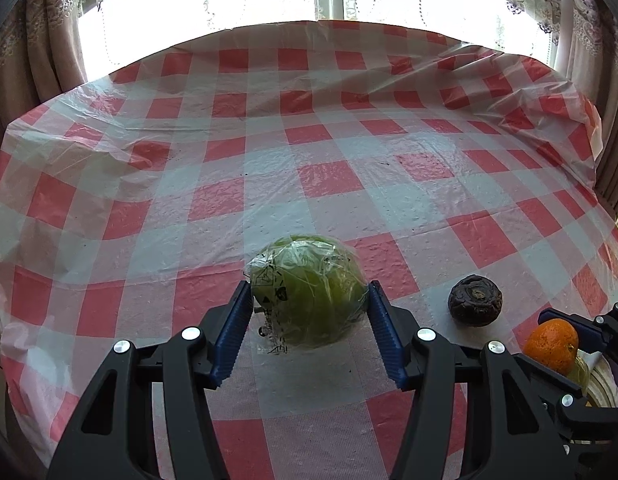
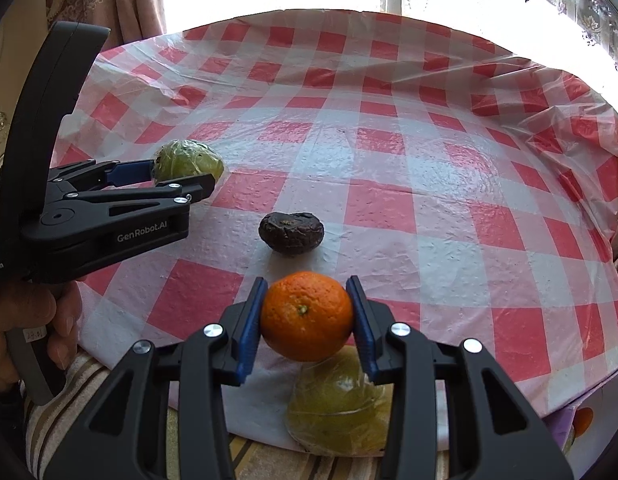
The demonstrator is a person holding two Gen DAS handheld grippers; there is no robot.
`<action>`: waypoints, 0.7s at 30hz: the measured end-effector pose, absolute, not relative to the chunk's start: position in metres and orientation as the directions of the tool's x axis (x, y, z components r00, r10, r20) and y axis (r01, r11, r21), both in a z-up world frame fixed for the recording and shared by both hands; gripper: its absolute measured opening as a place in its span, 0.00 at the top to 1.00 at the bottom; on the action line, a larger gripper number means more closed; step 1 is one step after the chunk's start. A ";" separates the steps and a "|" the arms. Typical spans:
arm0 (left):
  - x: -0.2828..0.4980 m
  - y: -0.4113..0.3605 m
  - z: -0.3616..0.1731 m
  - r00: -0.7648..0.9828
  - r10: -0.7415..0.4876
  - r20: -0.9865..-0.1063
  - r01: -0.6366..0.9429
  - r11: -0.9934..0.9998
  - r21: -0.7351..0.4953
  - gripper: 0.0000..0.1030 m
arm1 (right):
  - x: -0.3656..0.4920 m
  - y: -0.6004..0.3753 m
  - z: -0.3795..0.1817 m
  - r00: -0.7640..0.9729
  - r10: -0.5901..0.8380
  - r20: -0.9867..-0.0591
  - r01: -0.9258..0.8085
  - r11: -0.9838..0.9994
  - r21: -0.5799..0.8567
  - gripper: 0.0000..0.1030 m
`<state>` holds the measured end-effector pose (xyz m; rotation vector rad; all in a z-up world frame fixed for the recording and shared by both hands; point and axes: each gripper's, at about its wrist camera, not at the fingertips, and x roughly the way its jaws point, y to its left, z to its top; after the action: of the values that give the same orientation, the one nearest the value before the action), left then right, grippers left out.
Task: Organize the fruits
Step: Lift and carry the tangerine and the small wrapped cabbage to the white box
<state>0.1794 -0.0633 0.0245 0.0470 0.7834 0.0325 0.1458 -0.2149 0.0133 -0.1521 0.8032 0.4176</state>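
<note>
— Closest to the left wrist lens, what do you see?

— Black arms and blue pads of the left gripper (image 1: pixel 309 300), spread wide around a green fruit wrapped in clear plastic (image 1: pixel 307 290). Both pads press its sides, so the jaws are clamped on it. It sits at or just over the red-and-white checked tablecloth (image 1: pixel 269 152); I cannot tell whether it touches.

— And moving rightward?

— A dark, wrinkled fruit (image 1: pixel 475 300) lies on the cloth by itself, a little apart from the green one. Further right, at the frame edge, is the orange (image 1: pixel 553 344), with a blue pad just behind it.

— What does the right wrist view add?

— At far left a hand (image 2: pixel 25 328) grips the left gripper's handle, its jaws around the wrapped green fruit up the table. Centre, the dark fruit rests on the cloth. Nearer the lens, the right gripper (image 2: pixel 307 316) has its pads squeezed against both sides of the orange, holding it at the table's near edge.

— Anything under it?

— A second wrapped yellowish-green fruit (image 2: pixel 337 408), lying on a striped surface (image 2: pixel 69 400) below the table edge.
</note>
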 end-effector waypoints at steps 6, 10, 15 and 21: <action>0.166 -0.075 0.038 0.726 0.030 -0.687 0.007 0.999 0.050 0.46 | 0.138 -0.226 0.024 0.645 0.310 -0.699 -0.398 0.917 0.039 0.61; 0.157 -0.086 0.046 0.737 0.018 -0.675 0.025 0.998 0.054 0.46 | 0.133 -0.240 0.033 0.666 0.303 -0.682 -0.370 0.928 0.051 0.61; 0.147 -0.105 0.054 0.746 -0.002 -0.666 0.061 0.996 0.065 0.46 | 0.123 -0.262 0.041 0.689 0.290 -0.664 -0.333 0.941 0.064 0.61; 0.134 -0.136 0.062 0.752 -0.037 -0.658 0.122 0.989 0.083 0.46 | 0.109 -0.295 0.051 0.716 0.267 -0.645 -0.288 0.955 0.075 0.61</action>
<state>0.1341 -0.1356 0.0620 0.1237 0.7146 -0.0871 0.1092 -0.2950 0.0507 -0.0314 0.7091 0.3070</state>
